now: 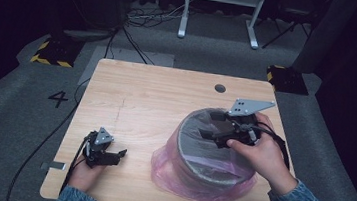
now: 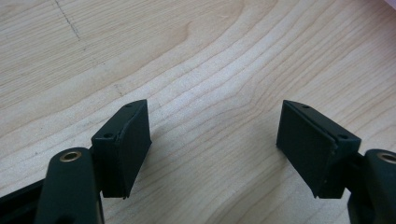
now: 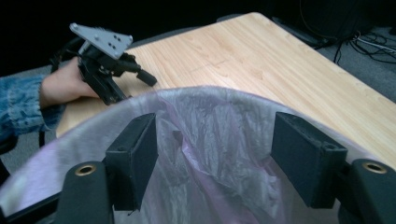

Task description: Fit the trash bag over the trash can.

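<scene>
A round grey bin (image 1: 210,159) stands on the right half of the wooden table (image 1: 156,98), lined with a thin pink plastic bag (image 1: 169,172) that spills over its rim and bunches at its base. My right gripper (image 1: 212,126) hovers over the bin's mouth, pointing left. In the right gripper view its jaws (image 3: 215,140) stand open above the crumpled bag lining (image 3: 210,154), and nothing is pressed between the pads. My left gripper (image 1: 118,155) rests low at the table's front left, open over bare wood (image 2: 215,126). It is also visible beyond the bin's rim (image 3: 133,86).
A small round hole (image 1: 220,88) sits near the table's far edge. Beyond the table lie grey carpet, loose cables, a white desk frame (image 1: 220,14) and a yellow-and-black striped base (image 1: 53,52). The number 4 (image 1: 58,99) is marked on the floor at left.
</scene>
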`<state>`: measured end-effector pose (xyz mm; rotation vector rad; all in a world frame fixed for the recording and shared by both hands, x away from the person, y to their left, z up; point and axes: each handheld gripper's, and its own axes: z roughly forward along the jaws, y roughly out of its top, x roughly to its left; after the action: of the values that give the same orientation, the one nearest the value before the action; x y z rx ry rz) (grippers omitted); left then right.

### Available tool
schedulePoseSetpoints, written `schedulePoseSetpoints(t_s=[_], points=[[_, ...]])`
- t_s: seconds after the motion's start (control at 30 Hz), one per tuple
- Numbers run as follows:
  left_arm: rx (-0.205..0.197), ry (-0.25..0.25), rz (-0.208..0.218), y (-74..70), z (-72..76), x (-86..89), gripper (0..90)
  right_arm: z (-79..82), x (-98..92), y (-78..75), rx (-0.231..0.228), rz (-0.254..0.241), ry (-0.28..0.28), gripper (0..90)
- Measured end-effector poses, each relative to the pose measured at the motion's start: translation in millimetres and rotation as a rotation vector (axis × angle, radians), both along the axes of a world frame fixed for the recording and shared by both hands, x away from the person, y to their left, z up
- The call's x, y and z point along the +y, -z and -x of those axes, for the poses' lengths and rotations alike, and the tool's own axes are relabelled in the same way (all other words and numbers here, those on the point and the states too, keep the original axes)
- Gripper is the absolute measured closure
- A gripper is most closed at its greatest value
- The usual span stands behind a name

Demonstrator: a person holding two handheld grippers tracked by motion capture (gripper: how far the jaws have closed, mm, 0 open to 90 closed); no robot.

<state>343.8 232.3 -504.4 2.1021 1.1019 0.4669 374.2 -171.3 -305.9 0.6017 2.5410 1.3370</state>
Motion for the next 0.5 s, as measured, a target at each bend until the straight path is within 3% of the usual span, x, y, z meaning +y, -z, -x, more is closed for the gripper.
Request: schedulePoseSetpoints(t_s=[0.13,0.4,0.5], points=[[0.001,0.0,0.0,0.0,0.1,0.0,25.8,-6.1,7.7,12.9,0.011,0.049,-0.013,31.2],[0.0,-0.001,0.0,0.0,0.1,-0.1,25.8,-17.1,15.5,36.4,0.095,0.134,0.018,20.9],[0.0,0.0,0.0,0.0,0.0,0.0,25.8,-21.0,16.9,44.5,0.123,0.196,0.006,20.5]])
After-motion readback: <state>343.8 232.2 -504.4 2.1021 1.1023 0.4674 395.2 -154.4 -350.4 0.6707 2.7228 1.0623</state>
